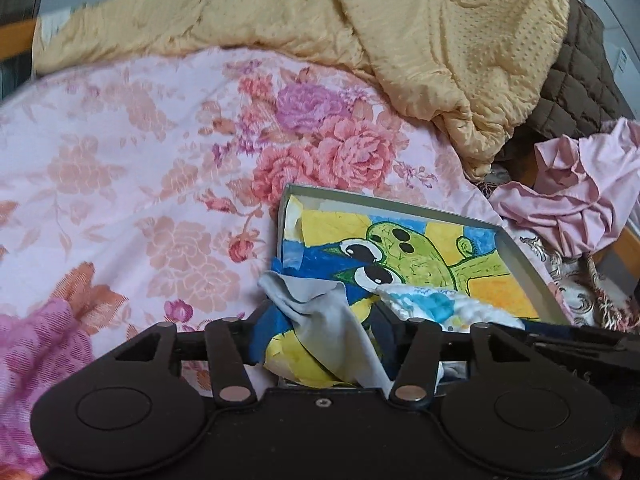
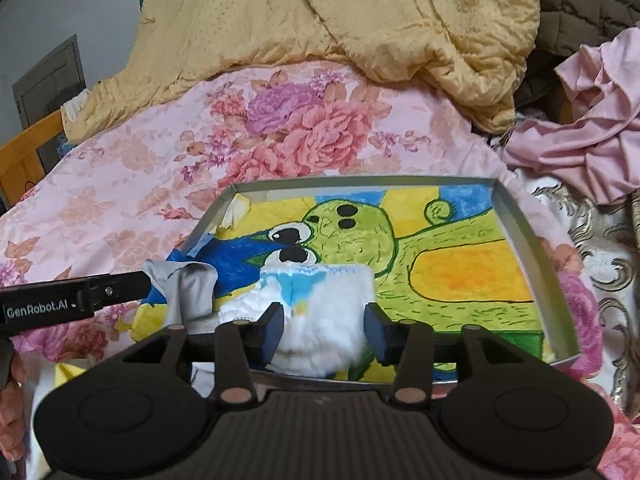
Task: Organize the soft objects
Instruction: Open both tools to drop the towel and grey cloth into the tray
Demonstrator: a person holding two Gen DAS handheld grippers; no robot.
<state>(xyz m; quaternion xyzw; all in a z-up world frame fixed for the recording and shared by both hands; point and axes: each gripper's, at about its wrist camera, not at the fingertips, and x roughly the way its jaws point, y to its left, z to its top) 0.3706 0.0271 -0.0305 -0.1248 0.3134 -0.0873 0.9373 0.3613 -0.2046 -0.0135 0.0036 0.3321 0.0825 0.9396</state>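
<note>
Soft things sit in a shallow grey tray point(image 2: 516, 224) that lies on a bed covered with a pink flowered sheet point(image 2: 132, 168). A bright drawing of a green cartoon creature on yellow and blue point(image 2: 440, 264) lines the bottom of the tray. On its near part rests a puffy white bundle with light-blue markings point(image 2: 320, 312), and just to the left of it a crumpled grey cloth point(image 2: 192, 288) drapes over the tray's near left corner.

Seen from the right wrist, the right gripper point(image 2: 326, 330) has its fingers point(image 2: 276, 326) spread about halfway, one on each side of the white bundle; the bundle fills most of the gap, and the pads do not appear to squeeze it. From the left wrist, the left gripper point(image 1: 320, 332) also stands about half open, with the grey cloth point(image 1: 316, 320) hanging loosely between its fingers point(image 1: 380, 328), crumpled over the curled yellow edge of the drawing; the white bundle point(image 1: 436, 304) lies just to the right of it. Whether either pad touches the cloth I cannot tell. In the right wrist view the left gripper reaches in from the left, its tip at the grey cloth.

Behind the tray a yellow quilt point(image 2: 360, 20) is heaped up, a brown quilted cover point(image 1: 580, 88) beside it, and a rumpled pink garment point(image 2: 592, 132) lies off to the right.
</note>
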